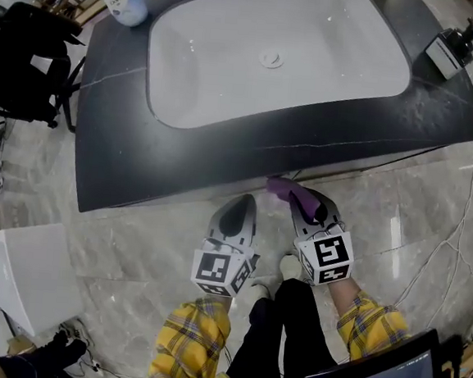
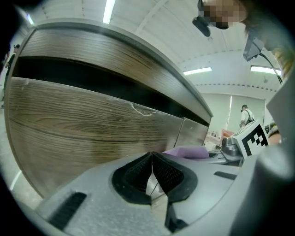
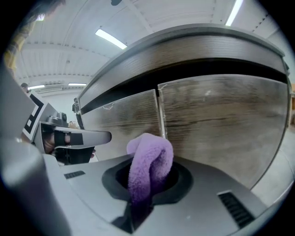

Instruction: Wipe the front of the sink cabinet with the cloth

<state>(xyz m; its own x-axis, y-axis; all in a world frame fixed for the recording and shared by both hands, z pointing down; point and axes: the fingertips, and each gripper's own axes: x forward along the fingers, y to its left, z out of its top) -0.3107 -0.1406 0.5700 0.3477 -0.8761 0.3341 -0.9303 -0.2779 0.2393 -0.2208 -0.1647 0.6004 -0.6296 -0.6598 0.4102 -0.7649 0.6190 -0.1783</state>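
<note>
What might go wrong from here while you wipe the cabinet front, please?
1. The right hand-held gripper pinches only a bunched fold of the purple cloth; rubbing on the cabinet front might pull it loose.
2. The left hand-held gripper, shut and empty, points at that front and could scrape it.

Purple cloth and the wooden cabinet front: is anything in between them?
Nothing. In the right gripper view the cloth, clamped in the right tool, faces the cabinet front with no object between; contact can't be judged.
</note>
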